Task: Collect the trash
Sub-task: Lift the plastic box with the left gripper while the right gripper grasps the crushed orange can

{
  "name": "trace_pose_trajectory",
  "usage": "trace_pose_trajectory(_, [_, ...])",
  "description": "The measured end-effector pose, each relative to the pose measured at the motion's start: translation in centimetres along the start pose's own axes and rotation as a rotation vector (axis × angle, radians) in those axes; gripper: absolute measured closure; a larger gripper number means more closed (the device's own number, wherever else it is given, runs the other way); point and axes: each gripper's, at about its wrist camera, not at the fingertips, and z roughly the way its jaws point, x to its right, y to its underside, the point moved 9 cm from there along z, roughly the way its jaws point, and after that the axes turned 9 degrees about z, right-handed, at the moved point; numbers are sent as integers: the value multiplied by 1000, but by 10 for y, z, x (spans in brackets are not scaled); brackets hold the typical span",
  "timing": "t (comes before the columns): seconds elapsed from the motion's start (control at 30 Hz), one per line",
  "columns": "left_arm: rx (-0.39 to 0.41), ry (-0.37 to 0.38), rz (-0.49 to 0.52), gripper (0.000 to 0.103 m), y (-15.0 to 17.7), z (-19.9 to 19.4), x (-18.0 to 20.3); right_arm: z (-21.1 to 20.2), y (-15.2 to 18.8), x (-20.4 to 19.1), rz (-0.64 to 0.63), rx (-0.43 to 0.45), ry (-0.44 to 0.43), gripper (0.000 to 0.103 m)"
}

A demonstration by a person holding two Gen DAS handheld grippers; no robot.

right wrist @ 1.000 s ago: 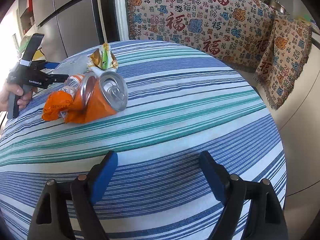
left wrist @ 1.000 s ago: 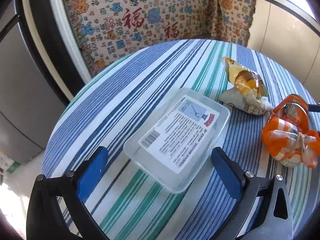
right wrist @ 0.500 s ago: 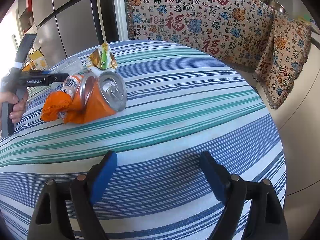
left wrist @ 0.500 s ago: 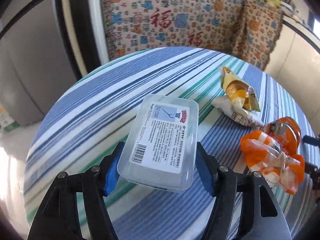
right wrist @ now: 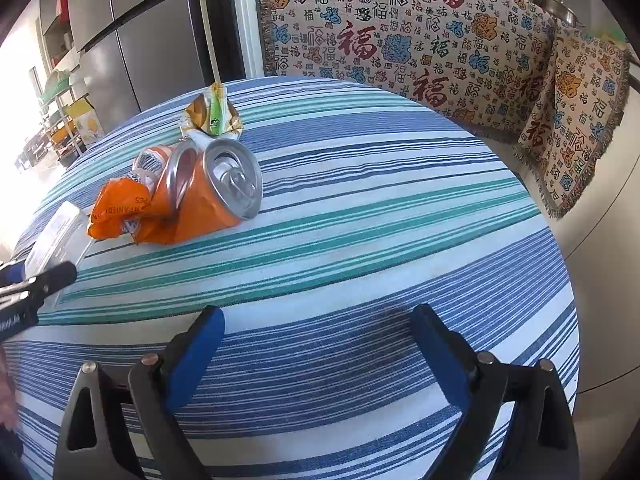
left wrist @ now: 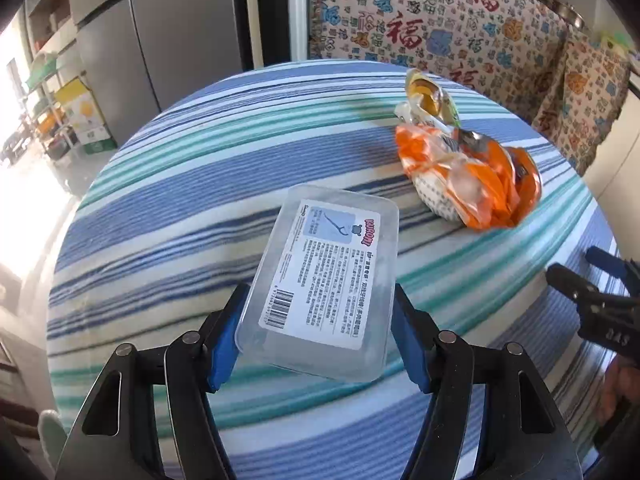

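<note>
My left gripper (left wrist: 318, 296) is shut on a clear plastic box (left wrist: 324, 276) with a printed label, its blue pads pressing the two long sides at the near end. Beyond the box lie a crumpled orange wrapper (left wrist: 448, 168), a crushed orange can (left wrist: 524, 176) and a yellow snack wrapper (left wrist: 428, 100). My right gripper (right wrist: 318, 314) hovers over bare striped cloth, its jaws opening with nothing between them. The can (right wrist: 216, 196) lies ahead and to its left, and the box (right wrist: 56, 236) shows at the left edge.
All of this sits on a round table with a blue, teal and white striped cloth (right wrist: 380, 240). A patterned throw (right wrist: 400, 40) covers seating behind it. A steel fridge (right wrist: 152, 48) and shelves with boxes (left wrist: 80, 112) stand at the left. A hand (left wrist: 616, 392) holds the right gripper.
The left gripper closed on the clear box, then swung across the table and rolled with the box in its grip. The right gripper stayed in place and its jaws spread wider.
</note>
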Motion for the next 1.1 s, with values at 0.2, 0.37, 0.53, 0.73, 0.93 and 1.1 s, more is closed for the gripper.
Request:
trace_pose_trajectory(0.2, [34,42,51,22,11,-7,6,-17,-16,-3,72,39,-163,15])
trace_pose_trajectory(0.37, [26,83,39,19,6,-9,7,-20,-50,-42,-36,32,-232,31])
trace_pose_trajectory(0.53, [54,42,98,19,-4,-15,12,12,-64,-69,-132,-61,-177,75])
trace_pose_trajectory(0.73, [14,75,53,19,-1,-12,6,-2,-44,-44,32,-122,-166,75])
trace_pose_trajectory(0.93, [11,91,17,19,1,-12,0,-46,2,-55,-9,-119,-212,79])
trace_pose_trajectory(1.1, [2,118,-12,19,6,-10,-2,-66,14,-29,-3,-106,-210,81])
